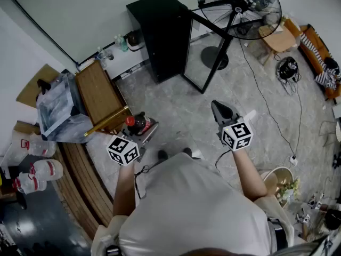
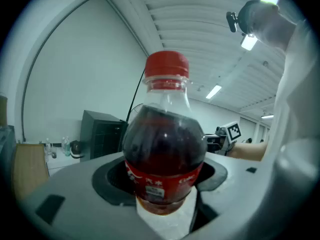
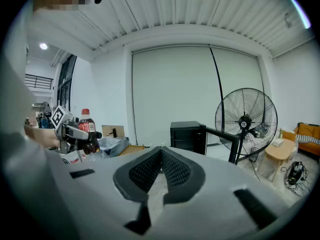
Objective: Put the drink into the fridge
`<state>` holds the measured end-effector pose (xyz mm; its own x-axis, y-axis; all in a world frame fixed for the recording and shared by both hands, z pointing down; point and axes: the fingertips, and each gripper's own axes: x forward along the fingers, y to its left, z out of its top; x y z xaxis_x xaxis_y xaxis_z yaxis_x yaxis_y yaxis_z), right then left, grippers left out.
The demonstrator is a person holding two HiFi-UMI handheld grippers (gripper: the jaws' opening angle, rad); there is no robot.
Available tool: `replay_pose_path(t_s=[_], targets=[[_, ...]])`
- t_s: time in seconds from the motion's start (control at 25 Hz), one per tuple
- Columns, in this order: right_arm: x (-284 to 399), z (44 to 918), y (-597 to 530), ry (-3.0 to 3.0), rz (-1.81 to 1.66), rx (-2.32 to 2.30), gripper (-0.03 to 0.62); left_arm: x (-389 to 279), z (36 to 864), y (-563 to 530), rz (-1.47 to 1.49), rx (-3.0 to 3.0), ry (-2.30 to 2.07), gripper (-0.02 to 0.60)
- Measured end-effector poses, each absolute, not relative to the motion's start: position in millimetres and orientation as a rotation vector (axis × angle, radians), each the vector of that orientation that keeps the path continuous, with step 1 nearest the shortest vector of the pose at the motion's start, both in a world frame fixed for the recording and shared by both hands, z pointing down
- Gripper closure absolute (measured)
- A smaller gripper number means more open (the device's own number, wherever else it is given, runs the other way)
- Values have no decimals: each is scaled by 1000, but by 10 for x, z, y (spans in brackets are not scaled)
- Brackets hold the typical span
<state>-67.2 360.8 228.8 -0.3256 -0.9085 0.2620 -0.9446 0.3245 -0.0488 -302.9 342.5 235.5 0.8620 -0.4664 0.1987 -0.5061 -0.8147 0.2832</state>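
Two grippers hover well short of the black fridge (image 1: 160, 33), whose door stands open. Before the fridge's left side, the left gripper (image 1: 145, 128) clamps the red-capped cola bottle (image 1: 137, 123) upright between its jaws, gripped around its lower body. Before the fridge's open door, the right gripper (image 1: 221, 111) has its jaws pressed together, holding nothing.

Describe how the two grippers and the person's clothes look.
The left gripper and right gripper have grey bodies, dark textured jaw pads, and each a white cube bearing black square markers. The person wears a light short-sleeved shirt.
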Motion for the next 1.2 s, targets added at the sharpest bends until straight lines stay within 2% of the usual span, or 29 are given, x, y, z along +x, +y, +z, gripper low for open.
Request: replay_pose_path(t_s=[0.68,1.2], targets=[[-358,2276,3598,-2416,284,1714,592,-2792,2360,3461,167,2698,-774,285],[116,2600,3676,-2402,309,1624,591,-2284,2553,3617,191,2646,-843,285]])
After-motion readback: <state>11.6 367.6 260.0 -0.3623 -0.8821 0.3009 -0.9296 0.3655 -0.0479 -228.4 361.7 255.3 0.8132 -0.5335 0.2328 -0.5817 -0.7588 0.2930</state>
